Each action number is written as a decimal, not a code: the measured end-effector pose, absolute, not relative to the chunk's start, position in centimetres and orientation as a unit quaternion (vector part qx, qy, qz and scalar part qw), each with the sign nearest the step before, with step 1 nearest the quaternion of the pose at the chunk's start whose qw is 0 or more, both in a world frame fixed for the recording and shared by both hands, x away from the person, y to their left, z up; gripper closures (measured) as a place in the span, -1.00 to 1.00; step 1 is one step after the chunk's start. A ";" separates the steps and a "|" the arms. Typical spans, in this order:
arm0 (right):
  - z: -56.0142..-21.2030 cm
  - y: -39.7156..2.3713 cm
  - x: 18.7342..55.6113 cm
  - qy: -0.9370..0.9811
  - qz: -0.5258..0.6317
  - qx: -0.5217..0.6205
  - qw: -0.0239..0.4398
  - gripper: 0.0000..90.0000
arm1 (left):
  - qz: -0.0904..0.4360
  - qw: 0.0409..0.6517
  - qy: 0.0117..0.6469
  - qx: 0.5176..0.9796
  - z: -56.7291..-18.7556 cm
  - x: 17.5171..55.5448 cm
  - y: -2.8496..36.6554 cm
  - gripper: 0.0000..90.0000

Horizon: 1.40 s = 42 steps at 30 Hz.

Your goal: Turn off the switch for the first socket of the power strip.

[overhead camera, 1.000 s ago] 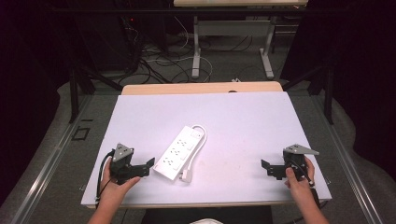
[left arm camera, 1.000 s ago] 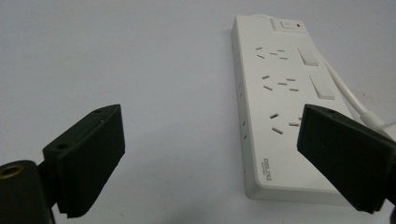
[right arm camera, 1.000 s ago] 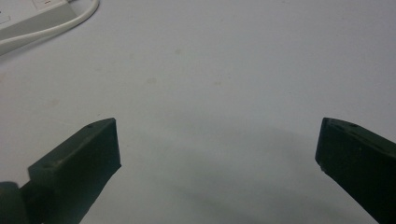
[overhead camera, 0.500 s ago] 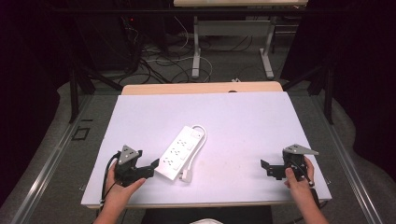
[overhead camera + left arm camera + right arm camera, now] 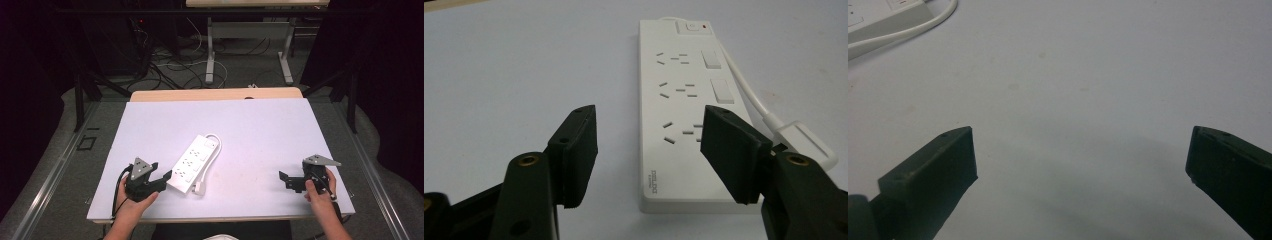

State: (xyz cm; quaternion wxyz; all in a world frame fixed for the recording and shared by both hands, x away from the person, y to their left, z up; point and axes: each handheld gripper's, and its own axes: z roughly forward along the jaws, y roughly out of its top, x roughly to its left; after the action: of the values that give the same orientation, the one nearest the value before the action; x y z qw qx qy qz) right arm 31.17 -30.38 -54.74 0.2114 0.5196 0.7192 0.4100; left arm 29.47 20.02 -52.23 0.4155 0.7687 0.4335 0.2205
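White power strip (image 5: 194, 163) lying diagonally on the table (image 5: 260, 125) near its front edge, my left gripper (image 5: 162, 181) sitting just beside its near end, jaws gaping, my right gripper (image 5: 286, 181) resting well apart, jaws spread wide.

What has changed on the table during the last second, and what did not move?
The left gripper moved right, toward the near end of the white plastic power strip, with its jaws open; it has not gripped the strip. The strip, its white plug and the open right gripper stayed in place.
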 end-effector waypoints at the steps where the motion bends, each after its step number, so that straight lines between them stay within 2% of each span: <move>1: -54.7 -30.4 31.2 0.719 0.410 0.520 0.211 -1.00 | 0.217 0.417 0.434 0.768 -52.2 29.4 19.9 -0.09; 11: -54.8 -30.4 31.2 0.719 0.410 0.520 0.210 -1.00 | 0.196 0.425 0.440 0.767 -52.2 29.1 19.5 0.01; 23: -54.8 -30.3 31.2 0.721 0.410 0.518 0.208 -1.00 | 0.177 0.423 0.435 0.775 -52.3 29.1 18.4 0.23; 42: -54.9 -30.3 31.3 0.720 0.411 0.521 0.206 -1.00 | 0.163 0.399 0.450 0.782 -52.1 30.1 16.7 0.70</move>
State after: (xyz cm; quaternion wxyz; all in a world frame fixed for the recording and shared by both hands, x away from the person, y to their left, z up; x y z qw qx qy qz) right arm 31.25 -30.29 -54.94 0.2058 0.5208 0.7196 0.4106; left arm 30.12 16.71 -52.12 0.3986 0.7824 0.4498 0.1632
